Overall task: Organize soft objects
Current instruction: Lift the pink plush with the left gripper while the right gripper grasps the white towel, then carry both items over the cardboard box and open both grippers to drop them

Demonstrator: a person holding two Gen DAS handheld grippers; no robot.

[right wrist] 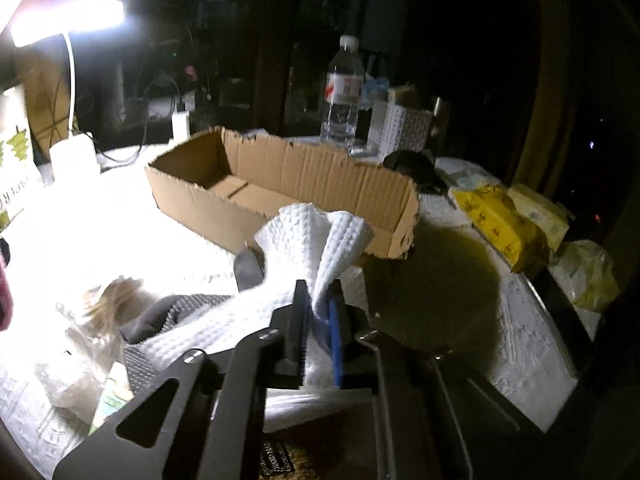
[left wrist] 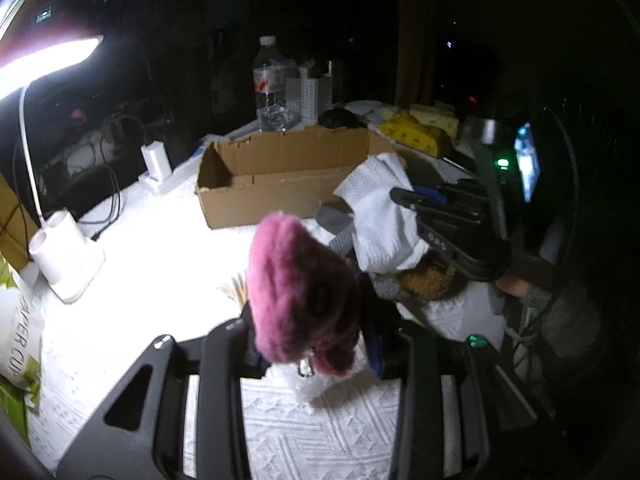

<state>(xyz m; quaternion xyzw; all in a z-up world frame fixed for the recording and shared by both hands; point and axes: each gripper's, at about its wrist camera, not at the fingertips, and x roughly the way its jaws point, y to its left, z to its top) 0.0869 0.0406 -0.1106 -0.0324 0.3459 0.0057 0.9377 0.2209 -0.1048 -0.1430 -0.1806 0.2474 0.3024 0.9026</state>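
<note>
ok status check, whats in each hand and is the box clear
Left tongs shut on pink plush. Right tongs shut on white cloth. Cardboard box ahead, open, looks empty; nothing blocking it.

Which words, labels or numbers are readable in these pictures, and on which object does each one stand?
"PER CU": partly cut off, on the white and green paper package at the left edge.
Red and white label on the clear plastic water bottle: too blurred to read.
Print on the yellow plastic packet: too blurred to read.
</note>
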